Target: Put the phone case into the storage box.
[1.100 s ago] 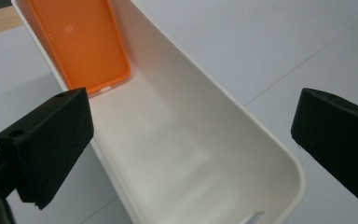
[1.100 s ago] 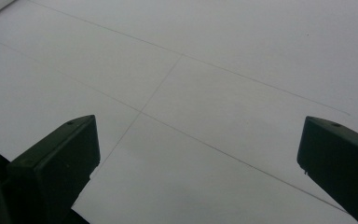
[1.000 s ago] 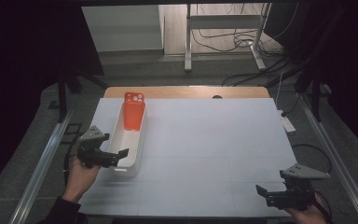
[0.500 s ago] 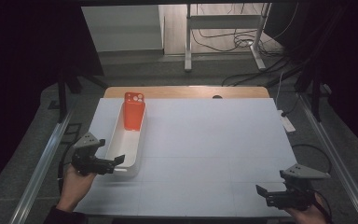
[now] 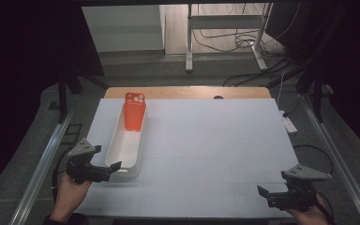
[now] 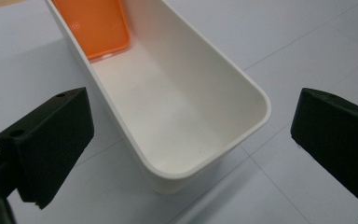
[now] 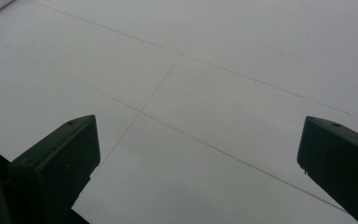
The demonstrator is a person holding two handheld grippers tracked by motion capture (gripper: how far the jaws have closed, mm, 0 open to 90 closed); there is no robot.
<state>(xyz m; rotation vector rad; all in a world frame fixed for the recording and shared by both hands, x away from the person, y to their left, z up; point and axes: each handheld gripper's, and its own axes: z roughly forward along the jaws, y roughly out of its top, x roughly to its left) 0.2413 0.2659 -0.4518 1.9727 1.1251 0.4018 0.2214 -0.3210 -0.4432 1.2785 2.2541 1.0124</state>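
Drawn back toward the near edge since a second ago: left gripper (image 5: pixel 110 169), now hanging just off the near end of the white bin (image 5: pixel 125 150), with the hand (image 5: pixel 70 192) lower at the table's corner. Unmoved over the same span: right gripper (image 5: pixel 263 193), at the near right corner, well apart from the bin.

Underneath, a white sheeted table (image 5: pixel 206 140) scored with faint grid lines, a strip of bare wood (image 5: pixel 187 92) along the far edge. Beyond that, a dim room: grey floor, a metal stand (image 5: pixel 225 35) with loose cables, dark panels at both sides.

Bin on the left part of the table, long and narrow, long axis running from near to far, near end toward the left gripper. Orange phone case (image 5: pixel 134 112) propped at the far end of the bin, leaning up over its rim, camera cutout uppermost.

Left gripper view: jaws spread wide, empty, flanking the bin's rounded near end (image 6: pixel 205 154) without touching. Right gripper view: jaws equally wide apart, nothing between them but bare sheet (image 7: pixel 205 93).
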